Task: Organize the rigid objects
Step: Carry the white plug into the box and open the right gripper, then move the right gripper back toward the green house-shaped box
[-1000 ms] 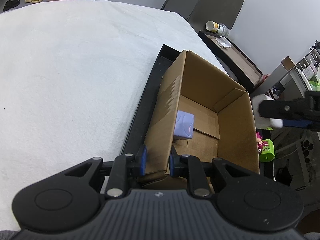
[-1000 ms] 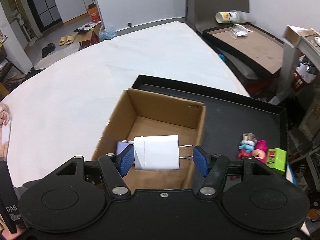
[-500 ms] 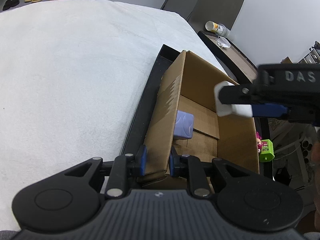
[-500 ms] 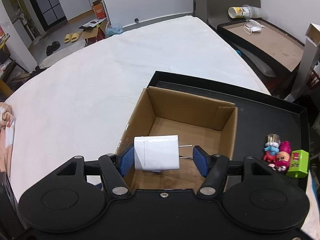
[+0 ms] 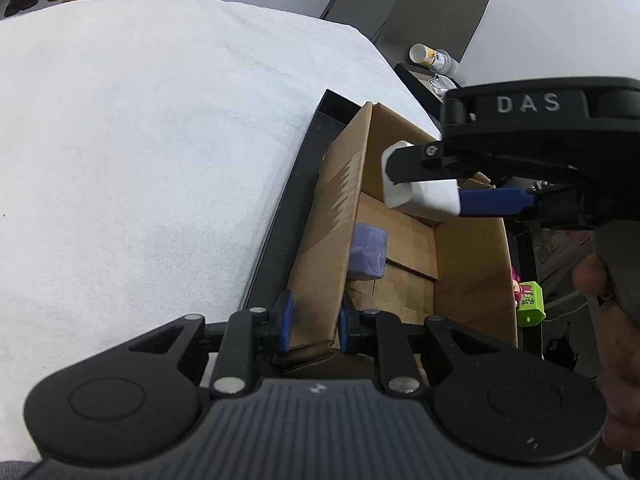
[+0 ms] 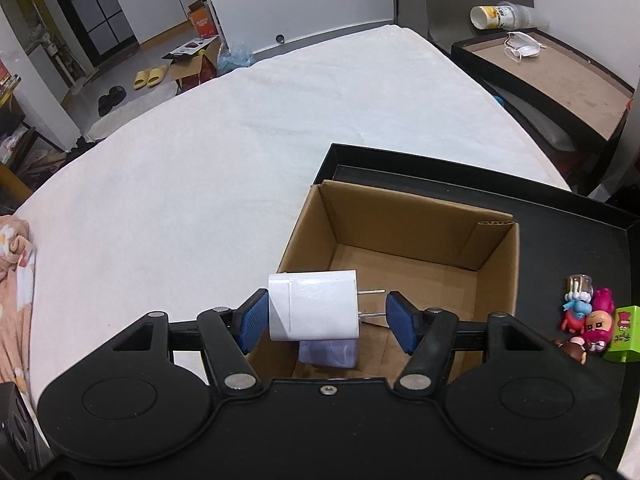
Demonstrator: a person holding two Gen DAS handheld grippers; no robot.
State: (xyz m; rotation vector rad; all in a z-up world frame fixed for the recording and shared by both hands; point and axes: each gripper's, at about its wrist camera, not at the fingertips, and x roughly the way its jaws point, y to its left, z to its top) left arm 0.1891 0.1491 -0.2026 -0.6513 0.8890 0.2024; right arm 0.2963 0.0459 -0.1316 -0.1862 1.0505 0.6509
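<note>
Holding the cardboard box by its near wall is the left gripper, its 2 blue pads clenched on either side of the cardboard edge. The box sits inside a black tray on the white cloth-covered table. Over the box, the right gripper carries a white plug adapter sideways, the left pad against its flat end and the 2 metal prongs pointing at the right pad, so it's grasped lengthwise; whether the prong tips actually touch that pad is hard to tell. From the left wrist view the adapter hangs above the box's far half, not touching the bottom. Down inside the box, against the wall nearest the left gripper, lies a pale purple block. Just beside the box on the tray's right part sits a small bunch of toy figures and a green block. A hand shows at the right edge of the left view.
</note>
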